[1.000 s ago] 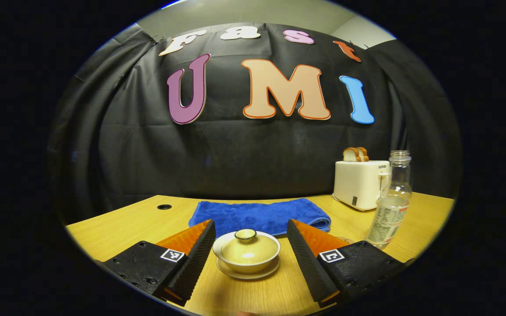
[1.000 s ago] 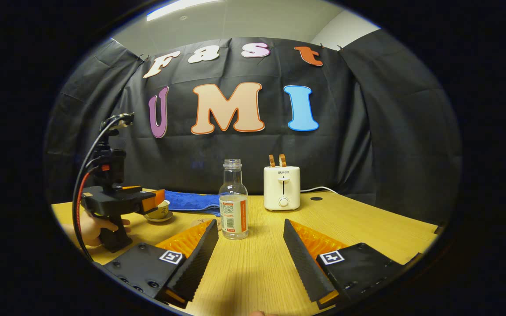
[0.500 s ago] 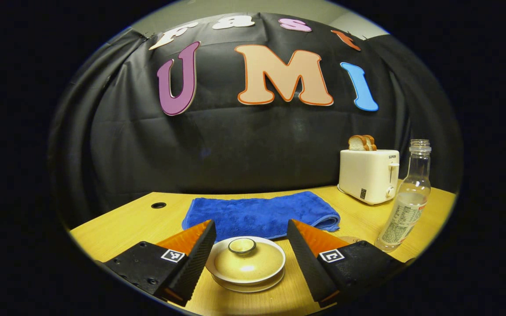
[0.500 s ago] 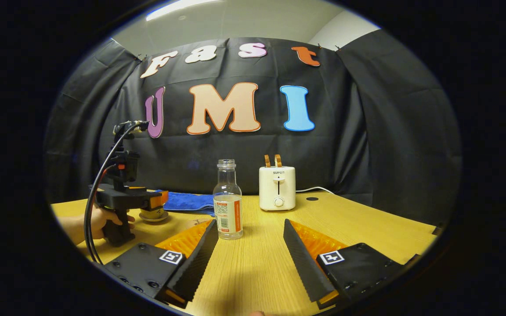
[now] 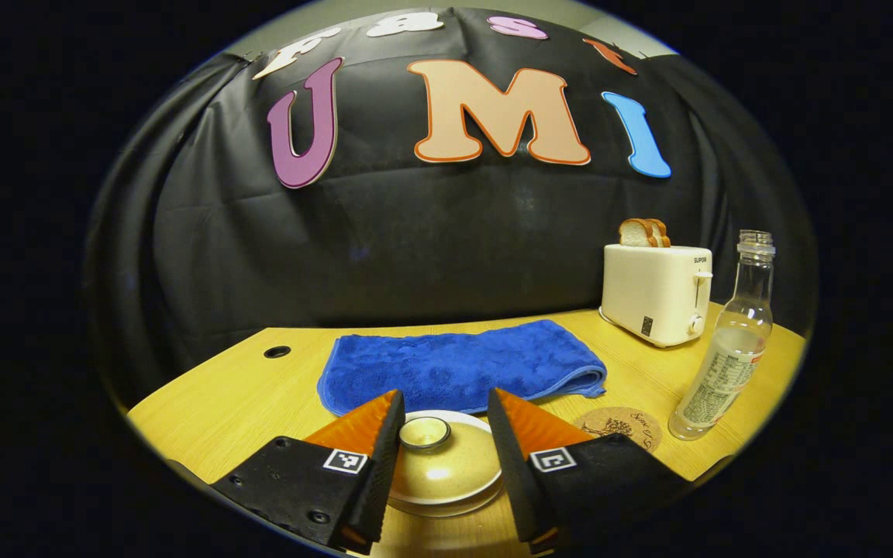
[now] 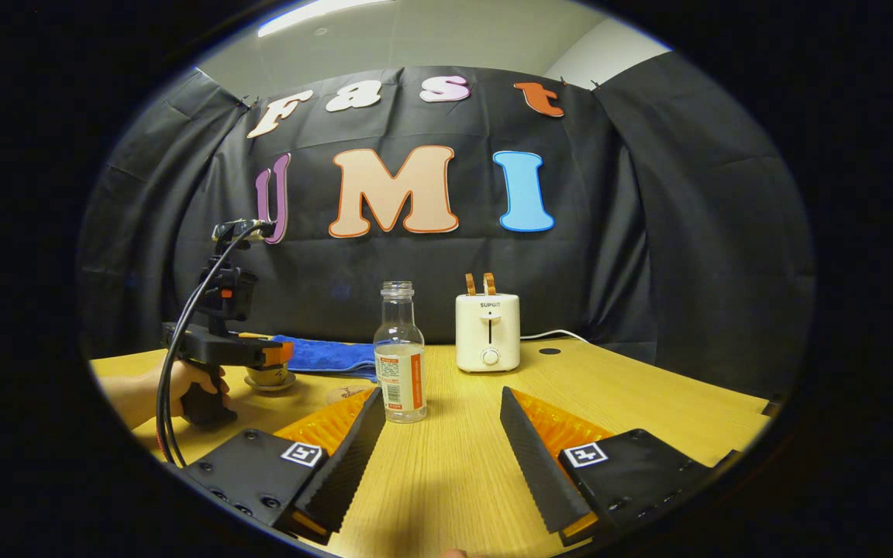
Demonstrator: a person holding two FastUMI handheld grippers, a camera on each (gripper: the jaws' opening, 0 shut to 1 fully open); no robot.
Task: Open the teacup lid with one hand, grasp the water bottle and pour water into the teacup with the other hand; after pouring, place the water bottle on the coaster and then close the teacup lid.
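spanning both views, the wooden table (image 5: pixel 245 387) carries everything. a blue towel (image 5: pixel 458 364) lies folded toward the back, and a white toaster (image 5: pixel 656 293) with bread slices (image 5: pixel 645 232) in its slots stands at the rear. the water bottle (image 6: pixel 400 353) stands upright and uncapped on the bare wood, near the round cork coaster (image 5: pixel 619 426) but not on it.

the left gripper (image 5: pixel 439 434) hangs low over the teacup (image 5: pixel 443 473), its fingers (image 5: pixel 378 473) drawn in narrow on either side of the lid (image 5: pixel 446 463). the small knob (image 5: pixel 424 432) sits between the fingertips, close to both; whether they actually press on it is hard to tell from this angle. the lid is still seated on the cup. in the right gripper view a hand (image 6: pixel 183 380) holds that gripper by its handle over the cup on its saucer (image 6: pixel 270 383).

the right gripper (image 6: pixel 439 418) hovers above the table with its fingers spread wide, holding nothing. the bottle stands ahead of it, just beyond the tip of its left-side finger (image 6: pixel 342 457), apart from both.
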